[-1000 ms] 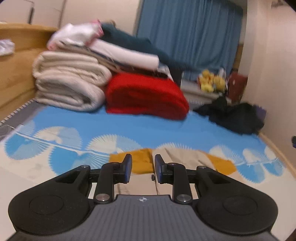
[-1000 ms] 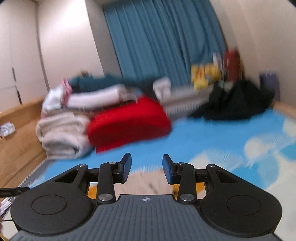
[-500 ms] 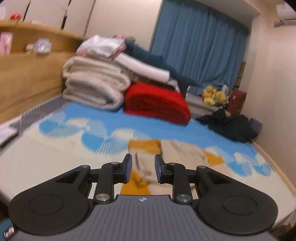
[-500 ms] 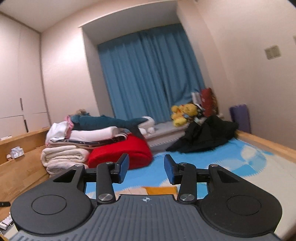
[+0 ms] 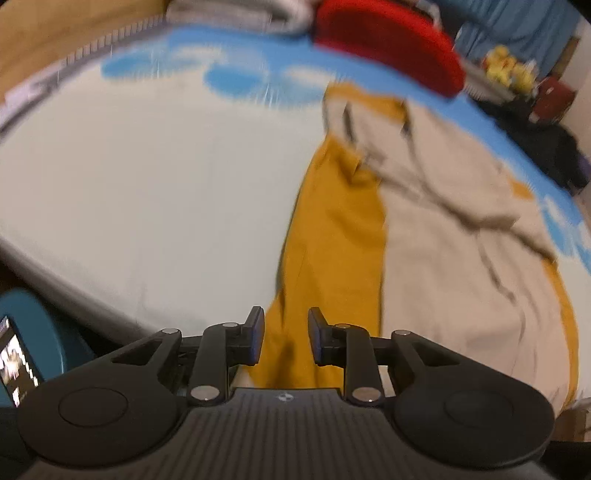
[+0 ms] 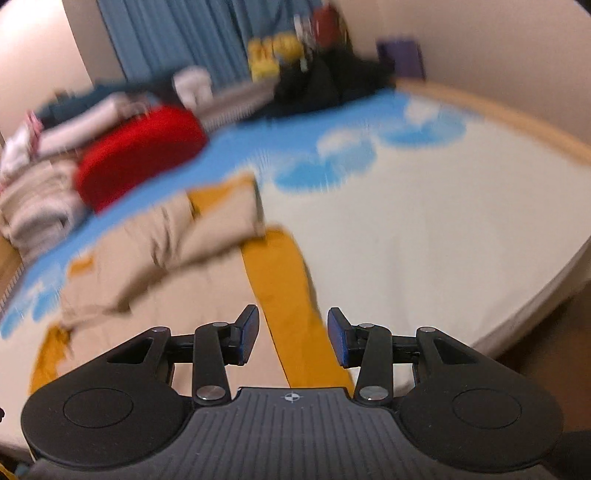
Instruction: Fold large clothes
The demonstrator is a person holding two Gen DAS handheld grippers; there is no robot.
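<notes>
- We see the left gripper (image 5: 284,339) at the bottom centre of its view, pointing down at the bed; its jaws stand a little apart with nothing pinched, mustard cloth showing beyond the gap.
- We see the right gripper (image 6: 293,338) low in its own view, jaws spread somewhat wider and empty, with the mustard strip running up between the fingers behind them.
- The garment (image 5: 461,258), beige with mustard-yellow parts, lies spread and rumpled on the bed cover (image 5: 147,192); in the left view it fills the right half of the frame, in the right view the centre and left.
- The cover is pale with blue fan shapes toward its far edge.
- A red folded blanket (image 6: 136,155) sits at the upper left of the right view, just beside a stack of pale folded bedding (image 6: 33,206).
- Dark clothing (image 6: 325,85) lies heaped at the top centre, near a blue curtain (image 6: 173,33).
- Both views are blurred, so we cannot read finer details of the garment.
</notes>
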